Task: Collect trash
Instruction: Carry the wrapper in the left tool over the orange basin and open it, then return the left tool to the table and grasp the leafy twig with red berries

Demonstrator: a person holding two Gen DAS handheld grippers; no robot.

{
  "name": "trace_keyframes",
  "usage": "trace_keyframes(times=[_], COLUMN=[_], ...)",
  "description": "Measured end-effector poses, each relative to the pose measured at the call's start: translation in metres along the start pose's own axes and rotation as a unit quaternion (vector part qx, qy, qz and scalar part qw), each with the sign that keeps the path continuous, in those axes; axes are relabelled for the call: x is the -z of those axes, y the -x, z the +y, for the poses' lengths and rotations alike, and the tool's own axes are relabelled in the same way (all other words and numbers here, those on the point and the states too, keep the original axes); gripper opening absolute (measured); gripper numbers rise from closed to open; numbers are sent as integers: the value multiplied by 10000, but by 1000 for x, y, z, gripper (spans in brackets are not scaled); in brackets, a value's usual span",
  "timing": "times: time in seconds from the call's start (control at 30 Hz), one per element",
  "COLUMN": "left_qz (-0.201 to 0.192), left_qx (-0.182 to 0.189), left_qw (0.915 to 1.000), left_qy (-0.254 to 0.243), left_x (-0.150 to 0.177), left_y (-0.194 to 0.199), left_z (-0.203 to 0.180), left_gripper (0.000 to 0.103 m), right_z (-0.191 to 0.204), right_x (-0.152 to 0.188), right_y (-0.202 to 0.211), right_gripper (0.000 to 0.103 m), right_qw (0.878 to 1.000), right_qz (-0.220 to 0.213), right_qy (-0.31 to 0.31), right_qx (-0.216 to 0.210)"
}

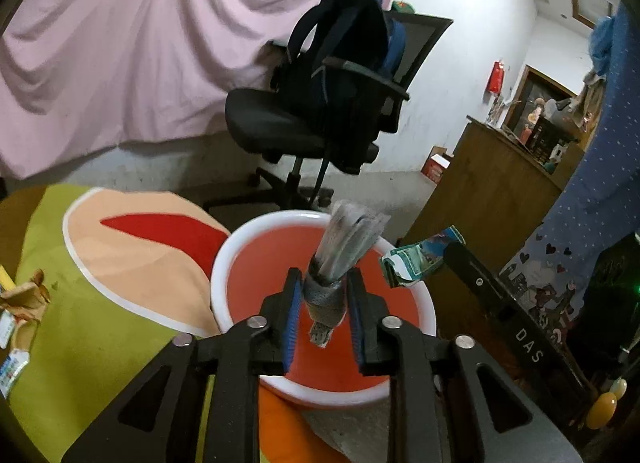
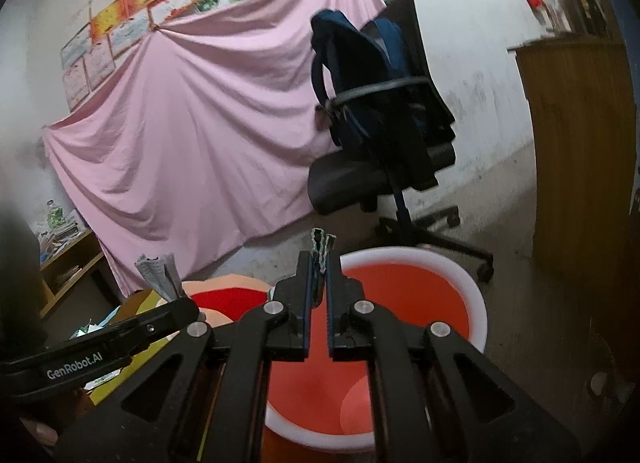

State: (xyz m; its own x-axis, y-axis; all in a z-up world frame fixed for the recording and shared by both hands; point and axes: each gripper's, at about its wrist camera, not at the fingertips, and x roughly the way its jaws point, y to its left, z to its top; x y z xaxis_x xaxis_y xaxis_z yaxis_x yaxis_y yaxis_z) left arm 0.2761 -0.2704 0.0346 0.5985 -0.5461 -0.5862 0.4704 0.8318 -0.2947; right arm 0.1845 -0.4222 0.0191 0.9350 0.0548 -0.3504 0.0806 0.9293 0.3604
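The near side of the red bucket (image 1: pixel 248 283) is hidden under the left gripper (image 1: pixel 322 303), and its floor cannot be seen. Beyond the right gripper (image 2: pixel 319 263), only a frayed edge of the flattened wrapper (image 2: pixel 320 247) pokes out; its print is unreadable. Off to the left gripper's left, crumpled scraps (image 1: pixel 24 303) are cut by the picture's edge.

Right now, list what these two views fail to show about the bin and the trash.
- Red bin floor: left wrist view, mostly covered by the left gripper and the grey wrapper; contents cannot be told.
- Teal wrapper: right wrist view, seen edge-on between the right gripper jaws; print unreadable.
- Litter on the green cushion: left wrist view, cut off by the left edge.
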Motion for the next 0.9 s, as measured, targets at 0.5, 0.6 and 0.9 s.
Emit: trace_keyframes(times=[0.5,0.6,0.9], left_qz=[-413,-679,-1711], left_qx=[-203,-372,-1174], left_qw=[9984,9963,9775], left_qy=[328,363,381], left_x=[3,7,30], left_y=[35,59,146], left_z=[24,33,59], left_gripper=[45,50,81], right_z=[4,15,65], right_x=[-2,-4,-6], right_y=[-2,4,33], right_gripper=[69,77,103], right_qw=[9999,9997,9917], right_qz=[89,-75,-833], right_qy=[-39,101,516], right_qx=[-77,-186,-834])
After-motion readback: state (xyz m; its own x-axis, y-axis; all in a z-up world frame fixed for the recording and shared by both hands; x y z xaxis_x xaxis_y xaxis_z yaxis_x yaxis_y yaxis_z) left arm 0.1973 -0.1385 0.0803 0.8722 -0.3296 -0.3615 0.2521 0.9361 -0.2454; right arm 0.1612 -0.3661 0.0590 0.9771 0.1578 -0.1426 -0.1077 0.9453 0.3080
